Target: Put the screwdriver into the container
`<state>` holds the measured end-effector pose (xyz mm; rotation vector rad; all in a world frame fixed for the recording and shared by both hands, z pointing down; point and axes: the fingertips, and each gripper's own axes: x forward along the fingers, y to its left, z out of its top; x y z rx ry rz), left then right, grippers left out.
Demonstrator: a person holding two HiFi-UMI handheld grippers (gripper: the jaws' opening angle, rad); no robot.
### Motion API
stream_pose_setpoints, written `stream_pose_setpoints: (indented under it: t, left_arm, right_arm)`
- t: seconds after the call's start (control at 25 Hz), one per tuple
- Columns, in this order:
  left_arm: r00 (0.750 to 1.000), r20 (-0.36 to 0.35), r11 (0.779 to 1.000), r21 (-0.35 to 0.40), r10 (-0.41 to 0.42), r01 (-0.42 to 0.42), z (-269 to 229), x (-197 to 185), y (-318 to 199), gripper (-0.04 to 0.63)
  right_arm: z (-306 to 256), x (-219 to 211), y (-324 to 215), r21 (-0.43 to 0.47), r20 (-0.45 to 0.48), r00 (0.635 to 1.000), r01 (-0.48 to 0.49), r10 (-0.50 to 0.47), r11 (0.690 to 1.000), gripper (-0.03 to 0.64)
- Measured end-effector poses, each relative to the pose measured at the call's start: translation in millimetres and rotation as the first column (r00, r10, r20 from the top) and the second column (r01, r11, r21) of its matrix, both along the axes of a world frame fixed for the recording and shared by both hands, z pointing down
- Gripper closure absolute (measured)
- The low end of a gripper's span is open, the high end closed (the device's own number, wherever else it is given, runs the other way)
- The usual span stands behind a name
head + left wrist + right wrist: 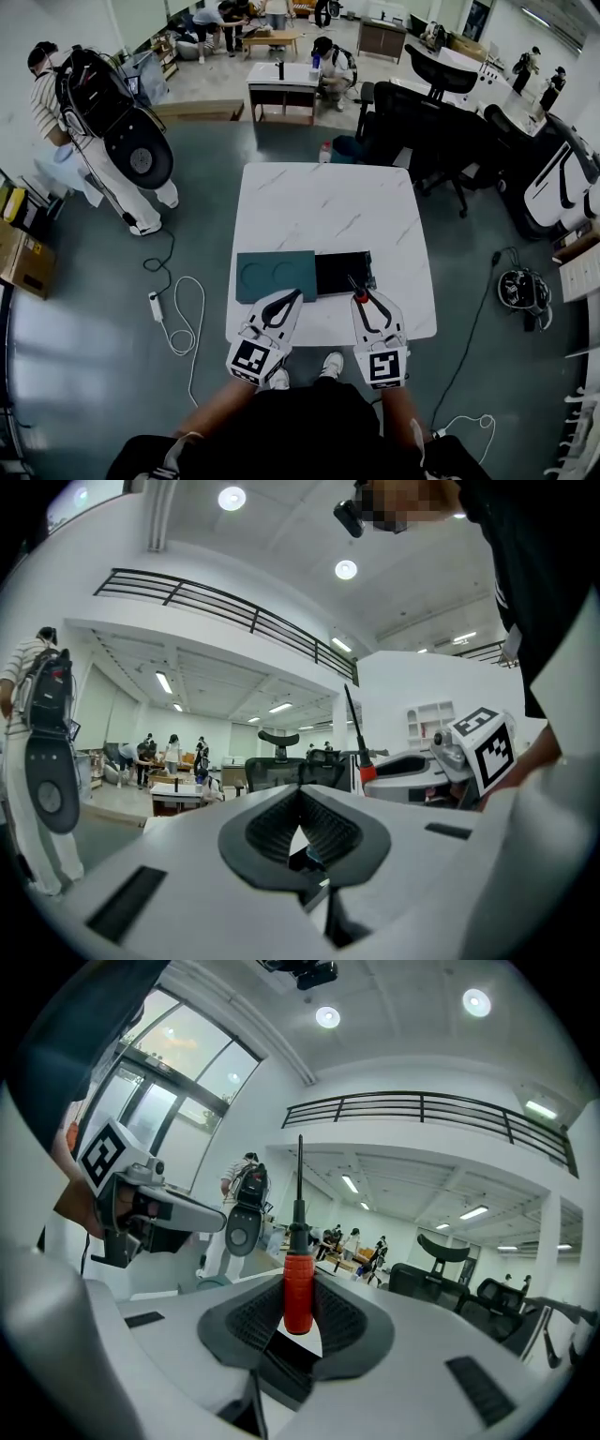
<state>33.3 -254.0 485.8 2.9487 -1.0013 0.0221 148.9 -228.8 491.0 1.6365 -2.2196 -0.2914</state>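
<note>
Red-handled screwdriver [298, 1283] stands upright, clamped between the jaws of the right hand-held gripper [298, 1309], over the near edge of the white marble counter [319, 202]. Beside it, the left hand-held gripper [300, 797] is closed on nothing. Ahead lie a teal tray [274, 274] (two round hollows) and, touching it, a black container [343, 272].

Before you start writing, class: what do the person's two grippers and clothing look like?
The left gripper and right gripper match: white bodies and black ribbed tongs shaped like a pointed oval. Each carries a cube with black-and-white square markers. The person wears a black top.
</note>
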Motion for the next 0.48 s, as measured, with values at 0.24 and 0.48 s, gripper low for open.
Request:
stream_pose_setpoints:
  t: [0.24,0.48]
  left_arm:
    - [0.997,0.028,0.997,-0.022,-0.079,0.079,6,10,-18,0.591]
    - [0.987,0.044,0.987,-0.048,-0.154,0.156,16,24,-29,0.591]
  right_arm:
    - [29,23,-26,-0.117,-0.018,0.998,0.059,-0.061,0.991,0.508]
    - [73,42,-42,-0.258,-0.087,0.983,0.135,-0.162,0.957,0.508]
